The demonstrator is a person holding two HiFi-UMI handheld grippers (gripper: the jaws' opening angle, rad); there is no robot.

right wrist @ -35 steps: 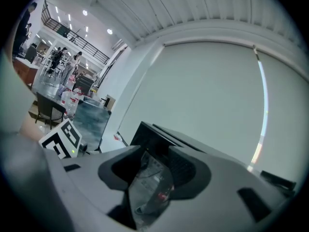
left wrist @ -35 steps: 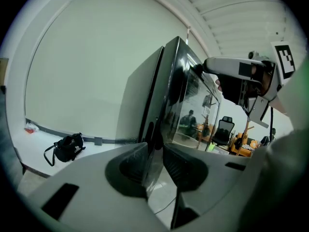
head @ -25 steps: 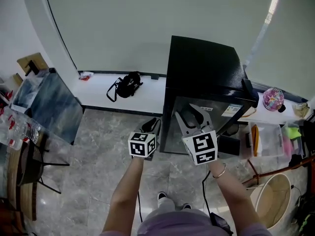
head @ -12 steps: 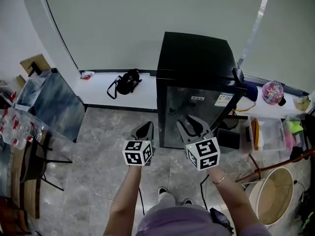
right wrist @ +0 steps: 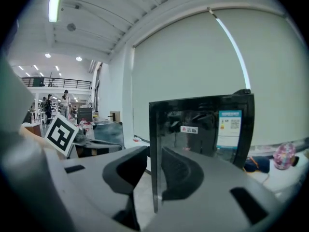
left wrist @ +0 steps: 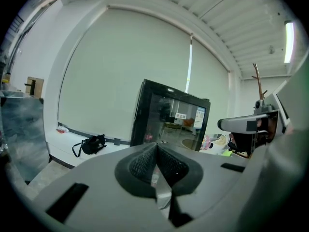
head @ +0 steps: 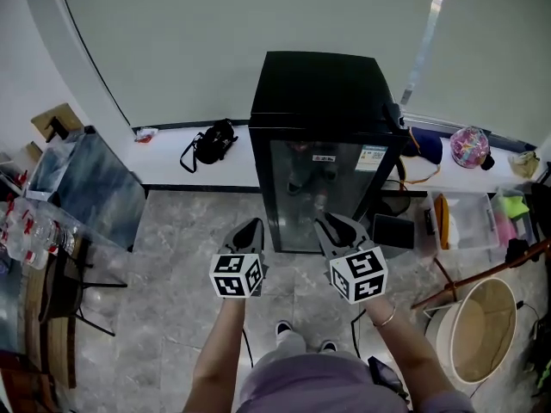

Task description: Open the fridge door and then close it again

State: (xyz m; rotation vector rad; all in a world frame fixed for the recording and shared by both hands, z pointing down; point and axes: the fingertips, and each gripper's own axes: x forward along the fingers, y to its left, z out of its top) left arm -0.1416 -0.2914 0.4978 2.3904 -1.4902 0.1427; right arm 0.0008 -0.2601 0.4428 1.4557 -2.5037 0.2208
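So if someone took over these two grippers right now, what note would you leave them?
Left gripper: fingers shut, empty.
Right gripper: fingers apart, have just been closing, nothing between them.
Both are held short of the fridge and touch nothing.
The fridge's glass door is shut.
Done: can't tell from this moment whether the door has already been opened once.
Left: if it hasn't, pull the door open, then push it shut.

You're in a big open lab or workshop hall, not a home: high ribbed ceiling (right wrist: 145, 8) with strip light (right wrist: 55, 1), mezzanine railing (right wrist: 58, 83), full-wall roller blind (head: 215, 41), stone-tile floor (head: 172, 239), plastic storage bin (head: 465, 226), glass-door fridge (head: 323, 136) parked on the floor.
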